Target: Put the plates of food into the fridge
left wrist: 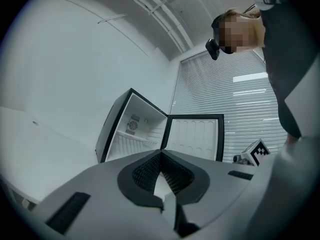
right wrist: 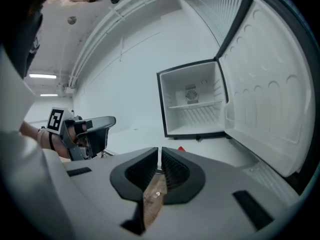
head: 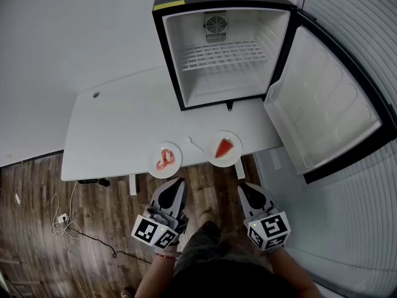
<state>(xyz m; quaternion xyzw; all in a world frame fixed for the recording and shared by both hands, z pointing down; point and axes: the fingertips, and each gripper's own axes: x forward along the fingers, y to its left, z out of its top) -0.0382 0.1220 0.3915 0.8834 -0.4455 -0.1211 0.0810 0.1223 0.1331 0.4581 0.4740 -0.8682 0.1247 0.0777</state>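
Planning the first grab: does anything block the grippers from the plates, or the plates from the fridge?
Nothing visible. Left plate and right plate sit at the table's near edge; the fridge stands open, bare table before it.

The pinkish food (head: 164, 161) on the left plate (head: 176, 151) and the white item (head: 195, 144) nearby are too small to identify.

White table (head: 118, 123), the open fridge (head: 223, 92) standing at its back right corner. Near the front edge, left plate (head: 154, 164) carries pink food (head: 165, 160), right plate (head: 236, 140) a red slice (head: 223, 148), a white utensil (head: 195, 144) between them.
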